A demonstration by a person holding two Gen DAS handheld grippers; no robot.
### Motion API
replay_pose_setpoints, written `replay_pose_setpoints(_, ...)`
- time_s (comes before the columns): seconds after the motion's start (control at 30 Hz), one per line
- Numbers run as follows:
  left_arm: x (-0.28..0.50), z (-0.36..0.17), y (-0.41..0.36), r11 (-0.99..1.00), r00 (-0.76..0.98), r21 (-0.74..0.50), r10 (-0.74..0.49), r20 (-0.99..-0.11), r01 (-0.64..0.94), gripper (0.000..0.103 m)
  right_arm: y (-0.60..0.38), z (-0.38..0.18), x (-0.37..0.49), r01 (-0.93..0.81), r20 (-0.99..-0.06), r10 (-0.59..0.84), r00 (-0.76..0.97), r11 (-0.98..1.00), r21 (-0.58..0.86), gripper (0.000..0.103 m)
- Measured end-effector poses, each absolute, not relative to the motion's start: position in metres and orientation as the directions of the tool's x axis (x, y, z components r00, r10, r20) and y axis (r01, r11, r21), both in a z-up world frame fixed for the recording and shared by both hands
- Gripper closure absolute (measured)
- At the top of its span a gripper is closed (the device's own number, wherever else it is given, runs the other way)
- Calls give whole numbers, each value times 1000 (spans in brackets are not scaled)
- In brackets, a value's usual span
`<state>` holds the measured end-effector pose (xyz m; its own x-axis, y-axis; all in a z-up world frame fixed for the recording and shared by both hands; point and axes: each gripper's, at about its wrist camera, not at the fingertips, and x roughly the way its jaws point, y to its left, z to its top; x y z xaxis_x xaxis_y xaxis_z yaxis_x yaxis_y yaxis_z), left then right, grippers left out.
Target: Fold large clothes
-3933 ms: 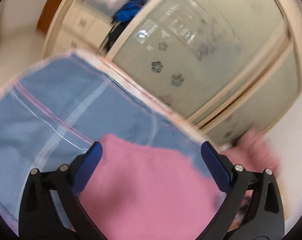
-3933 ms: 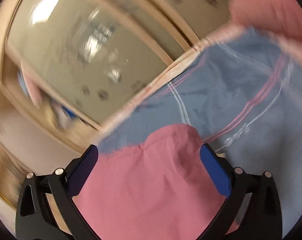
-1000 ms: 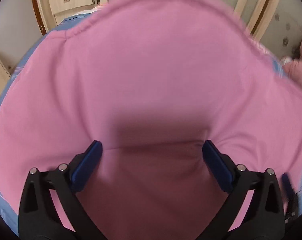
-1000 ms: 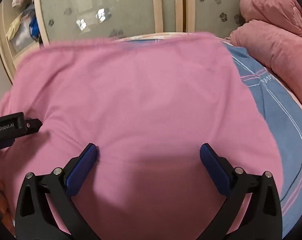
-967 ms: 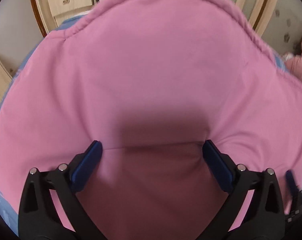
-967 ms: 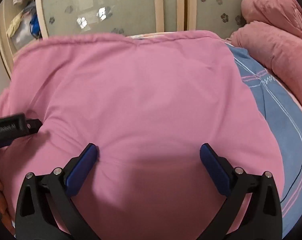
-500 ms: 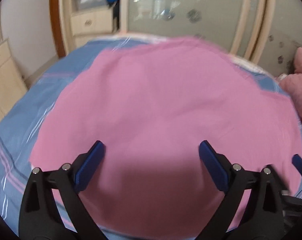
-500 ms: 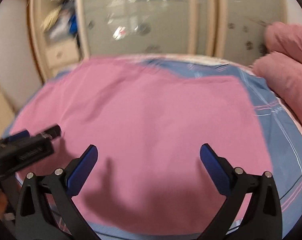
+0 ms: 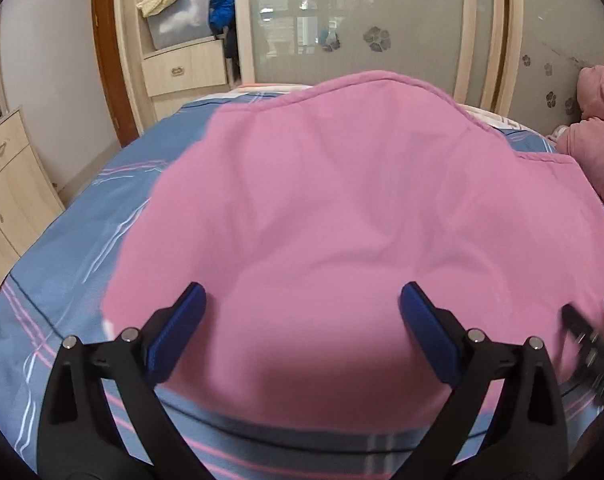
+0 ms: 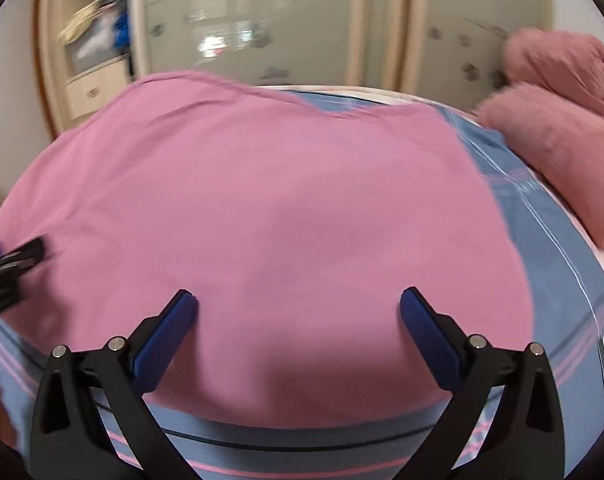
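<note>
The pink garment point(image 9: 341, 208) lay spread across the blue striped bedsheet point(image 9: 62, 248), opened out flat, which I judged was so its edges could be found before the first fold. The left gripper point(image 9: 302, 308) hovered at the garment's near hem, fingers point(image 9: 182, 320) wide apart and holding nothing. The right gripper point(image 10: 298, 312) did the same beside it, its fingers point(image 10: 425, 328) spread and empty above the cloth. Both sat at six o'clock of the garment, side by side, probably to take the hem at two spots. The far edge at twelve o'clock ran close to the sliding wardrobe doors point(image 9: 353, 20). A pink blanket point(image 10: 561, 128) was bunched at two o'clock, off the garment. The right view was blurred.
</note>
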<state>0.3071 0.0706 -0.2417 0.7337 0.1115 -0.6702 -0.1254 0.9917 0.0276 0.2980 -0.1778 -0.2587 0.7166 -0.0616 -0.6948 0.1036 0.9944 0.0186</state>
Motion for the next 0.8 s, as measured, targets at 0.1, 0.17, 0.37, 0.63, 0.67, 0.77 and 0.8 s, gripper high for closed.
replay_pose_setpoints(0.1,316,-257,96,989,691,-16,89,-717,-144,3,-215,-279,313,173,-747,-9,664,975,142,1)
replay_pose_setpoints(0.17,321,-255,107,984,686,0,122,-717,-176,3,-216,-280,311,186,-754,-9,656,971,151,1)
replay_pose_setpoints(0.37,314,-233,121,973,717,-93,91,-691,-213,3,-200,-251,310,212,-725,-140,674,977,8,1)
replay_pose_setpoints(0.63,315,-246,126,970,705,-92,97,-703,-225,2,-216,-252,306,253,-734,-99,671,962,102,1)
replay_pose_setpoints(0.67,310,-242,123,973,728,-103,83,-680,-207,2,-208,-246,301,213,-710,-70,701,970,115,1)
replay_pose_setpoints(0.77,296,-240,110,979,761,-83,92,-642,-189,2,-181,-231,293,185,-650,-116,751,982,38,1)
replay_pose_setpoints(0.8,295,-241,110,978,765,-89,90,-638,-190,2,-173,-229,293,176,-642,-124,756,984,17,1)
